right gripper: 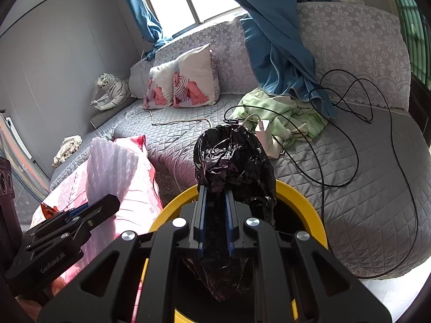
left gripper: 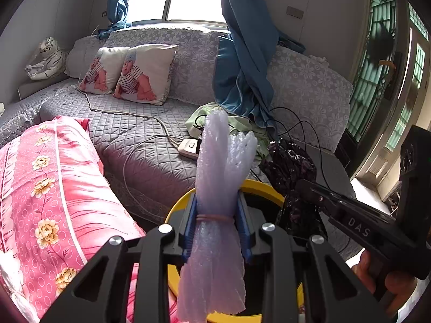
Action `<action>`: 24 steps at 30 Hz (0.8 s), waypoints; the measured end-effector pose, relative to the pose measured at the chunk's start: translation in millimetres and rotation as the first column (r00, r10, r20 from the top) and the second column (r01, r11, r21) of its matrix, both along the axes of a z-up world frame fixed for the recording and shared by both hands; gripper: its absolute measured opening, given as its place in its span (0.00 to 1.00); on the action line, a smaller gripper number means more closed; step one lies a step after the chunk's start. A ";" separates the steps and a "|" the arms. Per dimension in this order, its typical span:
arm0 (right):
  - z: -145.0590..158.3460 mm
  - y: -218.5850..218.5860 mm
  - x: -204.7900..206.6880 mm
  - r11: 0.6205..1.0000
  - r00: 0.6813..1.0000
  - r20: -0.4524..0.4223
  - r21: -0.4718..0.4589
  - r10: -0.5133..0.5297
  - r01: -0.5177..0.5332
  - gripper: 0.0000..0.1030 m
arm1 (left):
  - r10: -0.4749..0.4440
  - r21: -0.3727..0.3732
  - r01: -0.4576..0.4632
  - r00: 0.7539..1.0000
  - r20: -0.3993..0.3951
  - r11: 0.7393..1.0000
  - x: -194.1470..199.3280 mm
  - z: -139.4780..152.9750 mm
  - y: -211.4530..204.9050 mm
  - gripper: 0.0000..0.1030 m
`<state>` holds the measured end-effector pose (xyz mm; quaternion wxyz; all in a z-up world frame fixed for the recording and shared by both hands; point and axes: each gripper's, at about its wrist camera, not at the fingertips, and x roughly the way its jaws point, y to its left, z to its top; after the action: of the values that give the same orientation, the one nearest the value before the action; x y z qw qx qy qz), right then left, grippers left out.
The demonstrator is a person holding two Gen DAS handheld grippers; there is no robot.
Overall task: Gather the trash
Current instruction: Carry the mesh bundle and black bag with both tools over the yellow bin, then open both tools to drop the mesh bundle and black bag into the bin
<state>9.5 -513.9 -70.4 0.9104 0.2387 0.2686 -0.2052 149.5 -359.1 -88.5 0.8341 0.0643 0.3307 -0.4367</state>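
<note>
Left tongs pinch banded foam wrap over yellow bin; body reads "GenRobot.AI". Right tongs, marked "DAS", pinch black bag.

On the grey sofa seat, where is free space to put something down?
The quilted seat is bare right of the black cable, and also between the baby cushions and the pink pillow. Crowded around the green cloth and white power strip.

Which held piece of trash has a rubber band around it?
The pale bubble wrap bundle in the left gripper; the right gripper holds unbanded black plastic bag.
</note>
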 end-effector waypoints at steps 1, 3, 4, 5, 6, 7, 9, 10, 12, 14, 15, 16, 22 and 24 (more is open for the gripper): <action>-1.8 -1.5 0.2 1.000 1.000 -0.004 0.004 -0.001 0.001 0.12 | -0.001 -0.001 0.001 1.000 -0.006 1.000 0.7 -0.9 -0.2 0.25; -3.9 -2.0 0.5 1.000 1.000 -0.014 0.007 -0.004 0.004 0.12 | -0.003 0.001 0.003 1.000 -0.018 1.000 2.3 -2.0 -1.3 0.25; -5.4 -2.7 0.8 1.000 1.000 -0.019 0.010 -0.006 0.006 0.12 | 0.000 0.004 0.000 1.000 -0.019 1.000 2.9 -2.7 -1.5 0.25; -6.5 -4.0 1.2 1.000 1.000 -0.024 0.015 -0.007 0.008 0.12 | 0.002 0.007 -0.002 1.000 -0.020 1.000 3.6 -3.6 -1.7 0.25; -7.8 -4.5 1.6 1.000 1.000 -0.028 0.018 -0.008 0.009 0.12 | 0.000 0.009 0.000 1.000 -0.025 1.000 4.4 -4.3 -2.3 0.25; -8.6 -5.3 2.3 1.000 0.999 -0.033 0.019 -0.010 0.011 0.12 | -0.002 0.009 0.003 1.000 -0.031 1.000 4.5 -5.1 -3.0 0.25; -10.3 -6.3 3.1 1.000 0.999 -0.041 0.020 -0.015 0.015 0.12 | 0.001 0.010 -0.001 1.000 -0.031 1.000 4.3 -5.1 -3.8 0.26; -11.2 -7.2 3.3 1.000 0.999 -0.043 0.024 -0.015 0.016 0.12 | 0.002 0.012 -0.002 1.000 -0.027 1.000 3.8 -5.2 -4.2 0.28; -13.1 -9.5 3.2 0.999 0.999 -0.048 0.033 -0.020 0.021 0.22 | 0.012 0.017 -0.011 1.000 -0.021 1.000 3.3 -5.4 -3.9 0.32; -14.3 -12.4 2.2 0.999 0.999 -0.044 0.042 -0.032 0.034 0.36 | 0.024 0.017 -0.024 0.999 -0.027 1.000 4.2 -5.9 -3.3 0.38; -14.6 -13.8 1.1 0.998 0.998 -0.041 0.046 -0.041 0.043 0.38 | 0.032 0.014 -0.031 0.999 -0.035 0.999 5.5 -6.0 -2.7 0.45; -15.0 -14.9 0.4 0.998 0.998 -0.042 0.048 -0.045 0.047 0.38 | 0.037 0.010 -0.037 0.998 -0.041 0.999 6.8 -6.2 -1.8 0.50; -11.7 -20.3 -5.9 0.996 0.998 -0.028 0.057 -0.061 0.062 0.38 | 0.073 -0.014 -0.074 0.996 -0.060 0.997 14.1 -2.1 8.6 0.55; -8.6 -19.8 -7.7 0.997 0.998 -0.020 0.053 -0.062 0.062 0.38 | 0.091 -0.024 -0.093 0.995 -0.048 0.995 15.0 2.8 15.1 0.55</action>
<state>1.8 -533.7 -79.0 0.8944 0.2692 0.2746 -0.2283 164.6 -344.0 -85.6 0.8461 0.0279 0.3472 -0.4034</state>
